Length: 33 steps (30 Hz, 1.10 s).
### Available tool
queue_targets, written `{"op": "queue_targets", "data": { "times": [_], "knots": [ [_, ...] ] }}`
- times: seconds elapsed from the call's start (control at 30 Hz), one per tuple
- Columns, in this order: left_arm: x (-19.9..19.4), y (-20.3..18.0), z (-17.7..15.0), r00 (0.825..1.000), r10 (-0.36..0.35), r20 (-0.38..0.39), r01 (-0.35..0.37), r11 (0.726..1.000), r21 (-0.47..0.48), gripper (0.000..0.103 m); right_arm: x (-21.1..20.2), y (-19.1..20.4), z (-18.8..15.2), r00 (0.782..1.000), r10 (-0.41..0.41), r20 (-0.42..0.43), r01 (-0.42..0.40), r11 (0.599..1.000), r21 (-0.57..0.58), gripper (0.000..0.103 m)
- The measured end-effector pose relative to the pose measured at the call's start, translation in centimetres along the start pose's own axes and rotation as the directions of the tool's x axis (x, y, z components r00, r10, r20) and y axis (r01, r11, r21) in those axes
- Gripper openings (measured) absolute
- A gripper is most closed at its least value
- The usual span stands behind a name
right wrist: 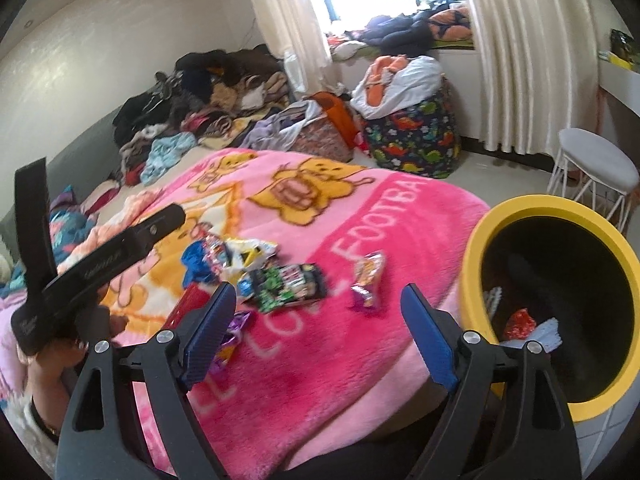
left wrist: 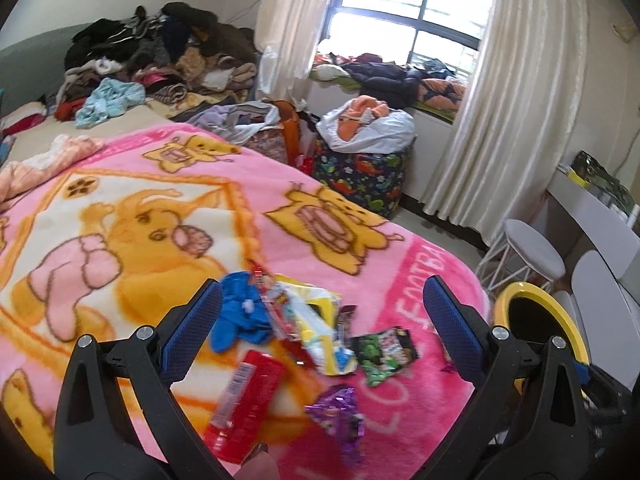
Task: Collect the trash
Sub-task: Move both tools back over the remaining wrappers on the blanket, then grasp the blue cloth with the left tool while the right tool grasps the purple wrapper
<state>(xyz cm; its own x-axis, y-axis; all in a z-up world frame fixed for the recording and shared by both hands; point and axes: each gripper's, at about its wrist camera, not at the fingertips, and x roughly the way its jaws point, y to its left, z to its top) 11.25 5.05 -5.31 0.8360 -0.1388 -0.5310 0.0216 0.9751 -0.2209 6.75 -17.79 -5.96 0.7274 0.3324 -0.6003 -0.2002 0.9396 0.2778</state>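
Several snack wrappers lie on a pink blanket (left wrist: 400, 264): a red packet (left wrist: 244, 396), a purple wrapper (left wrist: 340, 412), a green-black packet (left wrist: 384, 350), a yellow-white wrapper (left wrist: 320, 328) and a blue piece (left wrist: 236, 316). My left gripper (left wrist: 322, 316) is open just above this pile, empty. My right gripper (right wrist: 318, 322) is open and empty above the blanket's edge, near the green-black packet (right wrist: 286, 282) and an orange-purple wrapper (right wrist: 366, 280). A yellow bin (right wrist: 516, 216) with a black inside stands at the right and holds some trash (right wrist: 520, 322).
The left gripper's handle (right wrist: 100, 264) and the hand holding it show at the left of the right wrist view. Clothes piles (left wrist: 160, 56) cover the bed's far end. A dinosaur-print bag (right wrist: 416, 136), a white stool (right wrist: 596, 160) and curtains (right wrist: 508, 52) stand beyond.
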Motion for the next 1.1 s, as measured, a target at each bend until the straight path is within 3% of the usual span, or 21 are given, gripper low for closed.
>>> {"op": "queue_targets", "data": {
  "times": [0.47,0.63,0.8,1.03,1.1],
  "knots": [
    [1.7,7.3,-0.9,0.995,0.073,-0.074,-0.081,0.99,-0.118,0.091,3.9,5.4,-2.1,0.987,0.061,-0.15,-0.08,0.989,-0.123,0.082],
    [3.2,8.7,-1.7,0.989,0.051,-0.136,-0.072,0.985,-0.154,0.069,5.7,6.4,-2.2,0.975,0.063,-0.211,-0.092,0.987,-0.128,0.082],
    [4.8,9.2,-2.2,0.981,0.006,-0.191,-0.044,0.98,-0.194,0.057,7.7,7.4,-2.6,0.957,0.057,-0.283,-0.099,0.986,-0.137,0.081],
    [6.4,9.6,-2.5,0.973,-0.027,-0.23,-0.027,0.973,-0.23,0.052,10.9,8.4,-3.3,0.925,0.024,-0.378,-0.081,0.987,-0.137,0.072],
    [6.7,9.6,-2.4,0.972,-0.032,-0.233,-0.023,0.973,-0.231,0.052,11.7,8.1,-3.5,0.916,0.023,-0.4,-0.077,0.99,-0.12,0.065]
  ]
}}
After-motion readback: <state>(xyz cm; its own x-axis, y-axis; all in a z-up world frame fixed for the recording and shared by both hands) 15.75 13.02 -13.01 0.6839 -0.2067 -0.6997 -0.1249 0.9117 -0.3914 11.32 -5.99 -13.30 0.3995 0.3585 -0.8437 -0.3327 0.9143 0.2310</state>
